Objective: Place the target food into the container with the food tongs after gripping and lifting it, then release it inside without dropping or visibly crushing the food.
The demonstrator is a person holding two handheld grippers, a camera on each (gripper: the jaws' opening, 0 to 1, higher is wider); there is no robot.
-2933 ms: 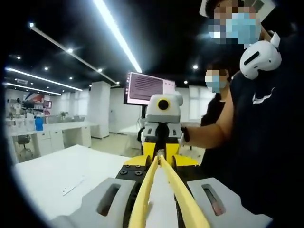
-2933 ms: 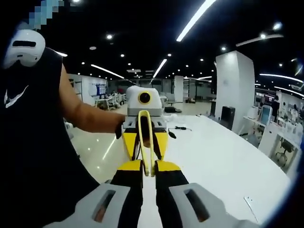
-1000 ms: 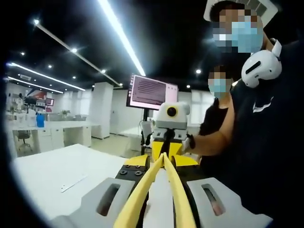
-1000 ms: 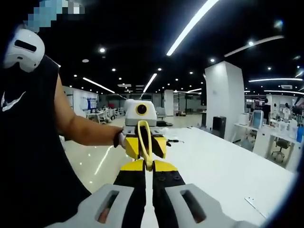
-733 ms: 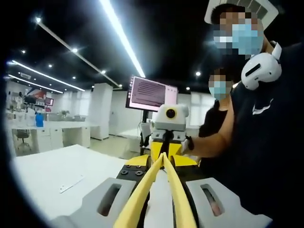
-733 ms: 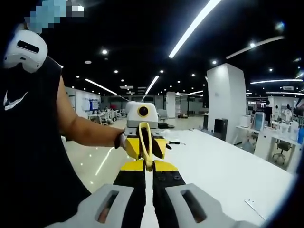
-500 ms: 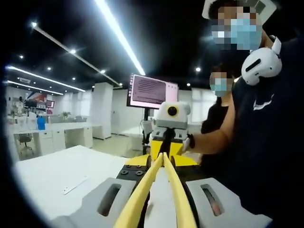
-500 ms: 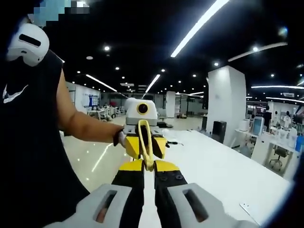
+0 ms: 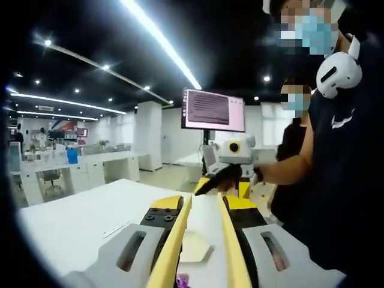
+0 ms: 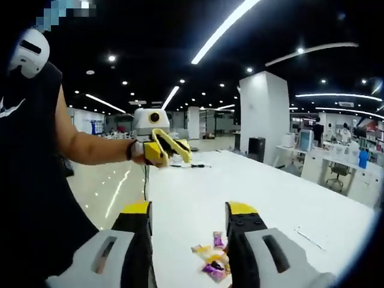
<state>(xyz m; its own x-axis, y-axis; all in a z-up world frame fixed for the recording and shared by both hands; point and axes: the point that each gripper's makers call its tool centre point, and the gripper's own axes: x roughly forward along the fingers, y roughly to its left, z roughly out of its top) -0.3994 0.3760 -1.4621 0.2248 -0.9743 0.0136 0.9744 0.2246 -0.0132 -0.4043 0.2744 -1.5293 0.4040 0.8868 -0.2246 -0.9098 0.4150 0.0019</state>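
In the left gripper view, the left gripper (image 9: 201,252) rises from the bottom with its jaws shut on the yellow food tongs (image 9: 180,231). The two tong arms run forward along the inner faces of the jaws and stand spread apart, with bare white table (image 9: 78,225) showing between them; their far tips end near the jaw ends and hold nothing. Between the arms a pale flat container (image 9: 195,247) lies on the table, and a small purple scrap (image 9: 182,279) shows at the bottom edge of that view.

In the right gripper view, the right gripper (image 10: 187,225) has its jaws wide apart with nothing between them. Just beside its right jaw, on the table, lie several wrapped candies (image 10: 211,258) in purple and yellow; they are not in the tongs. Across the view the left gripper appears again, held by the person's hand (image 10: 137,153), with the yellow tongs angled downward and their arms parted.

A monitor (image 9: 213,110) stands behind, and a second person (image 9: 294,144) stands beside the first.
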